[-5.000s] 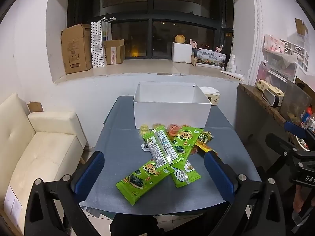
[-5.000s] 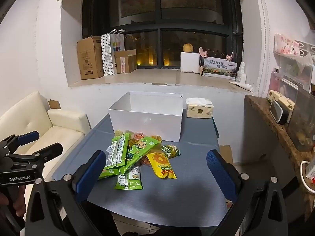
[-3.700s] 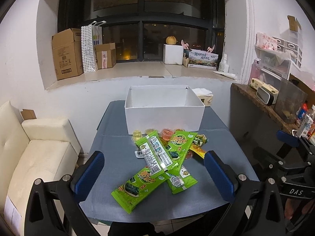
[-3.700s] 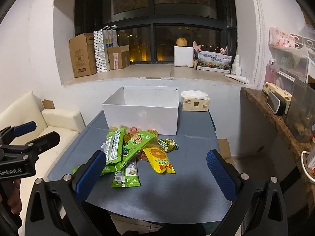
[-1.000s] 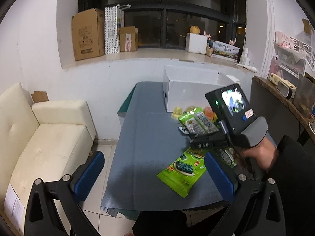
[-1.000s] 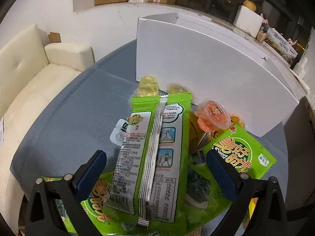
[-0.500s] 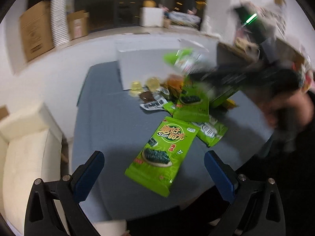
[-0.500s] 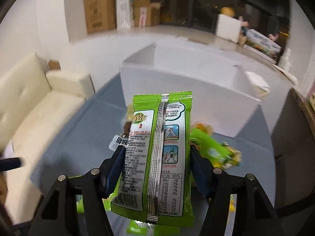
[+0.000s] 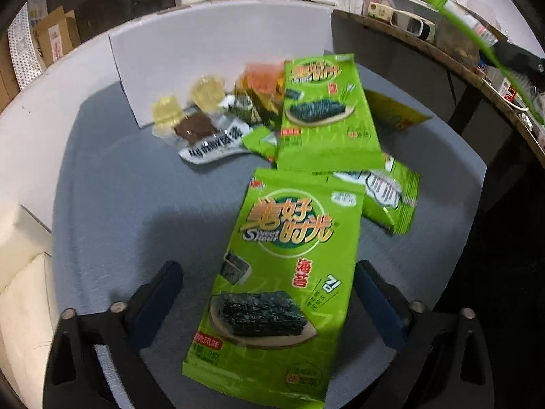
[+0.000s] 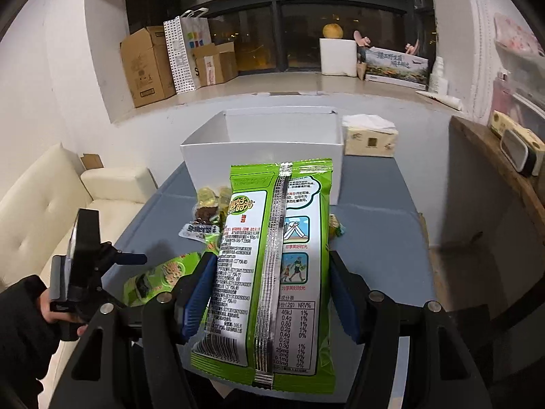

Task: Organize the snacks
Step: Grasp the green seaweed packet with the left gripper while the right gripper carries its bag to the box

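Step in hand: loading the white box at the table's far end; it looks empty so far. Right gripper is clamped on a green seaweed pack, lifted clear, box straight ahead. Left gripper, jaws just narrowing but not yet touching, straddles a second pack lying flat. Next, judged: carry right pack over the rim and release; left must close squarely.
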Motion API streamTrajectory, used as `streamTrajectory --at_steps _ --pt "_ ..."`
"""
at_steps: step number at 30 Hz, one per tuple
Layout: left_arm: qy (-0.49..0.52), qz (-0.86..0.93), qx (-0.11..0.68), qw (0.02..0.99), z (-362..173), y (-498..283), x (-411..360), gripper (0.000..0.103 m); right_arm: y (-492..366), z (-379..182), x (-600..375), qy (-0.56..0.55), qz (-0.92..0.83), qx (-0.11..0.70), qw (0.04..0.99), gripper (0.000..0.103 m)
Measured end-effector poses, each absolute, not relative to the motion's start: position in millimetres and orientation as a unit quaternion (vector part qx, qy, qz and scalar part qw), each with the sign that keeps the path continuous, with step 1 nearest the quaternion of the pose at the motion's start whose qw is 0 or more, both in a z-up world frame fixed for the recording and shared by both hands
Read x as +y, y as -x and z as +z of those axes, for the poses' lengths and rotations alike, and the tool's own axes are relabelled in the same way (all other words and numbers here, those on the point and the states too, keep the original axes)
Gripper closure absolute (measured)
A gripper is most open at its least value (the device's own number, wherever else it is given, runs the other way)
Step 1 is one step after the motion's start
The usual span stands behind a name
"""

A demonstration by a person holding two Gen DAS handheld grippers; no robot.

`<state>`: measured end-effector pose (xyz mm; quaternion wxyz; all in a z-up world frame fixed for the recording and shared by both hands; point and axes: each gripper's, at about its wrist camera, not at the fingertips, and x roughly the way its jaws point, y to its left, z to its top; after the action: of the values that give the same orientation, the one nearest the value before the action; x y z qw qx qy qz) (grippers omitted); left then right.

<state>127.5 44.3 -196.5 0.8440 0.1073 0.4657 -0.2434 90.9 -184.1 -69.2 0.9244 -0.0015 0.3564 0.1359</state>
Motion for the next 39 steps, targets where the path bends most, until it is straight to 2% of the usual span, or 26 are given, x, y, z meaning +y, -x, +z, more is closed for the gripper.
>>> streamTrajectory --at_steps 1,2,8,15,20,23,29,36,37,38,39 --pt "-0.114 -0.237 0.458 0.849 -195 -126 45 0.025 -91 -69 -186 -0.002 0.136 0.356 0.924 0.035" --pt "-0.117 -0.232 0.453 0.853 -195 -125 45 0.030 -90 -70 -187 -0.003 0.136 0.356 0.924 0.035" --pt "-0.107 -0.221 0.445 0.861 -184 -119 47 0.032 -92 -72 -184 -0.004 0.149 0.354 0.924 0.034" --pt "-0.044 -0.165 0.389 0.905 -124 -105 47 0.032 -106 -67 -179 -0.016 0.166 0.332 0.928 0.034" --pt "0.030 -0.133 0.344 0.929 -77 -145 42 0.032 -155 -61 -179 -0.038 0.165 0.326 0.930 0.034" --pt "0.038 -0.107 0.319 0.941 -54 -183 35 0.032 -194 -52 -180 -0.052 0.160 0.315 0.934 0.034" --pt "0.078 -0.094 0.308 0.943 -26 -264 36 0.032 -294 -38 -176 -0.056 0.151 0.307 0.938 0.034" --pt "0.069 -0.071 0.338 0.936 -35 -352 38 0.028 -373 -47 -170 -0.048 0.146 0.335 0.930 0.031" --pt "0.073 -0.071 0.355 0.929 -40 -361 39 0.020 -378 -48 -170 -0.050 0.145 0.338 0.929 0.028" --pt "0.074 -0.071 0.372 0.923 -45 -370 39 0.015 -384 -49 -170 -0.051 0.141 0.344 0.927 0.017" --pt "0.076 -0.068 0.380 0.919 -50 -376 40 0.009 -388 -50 -170 -0.049 0.135 0.351 0.925 0.011"
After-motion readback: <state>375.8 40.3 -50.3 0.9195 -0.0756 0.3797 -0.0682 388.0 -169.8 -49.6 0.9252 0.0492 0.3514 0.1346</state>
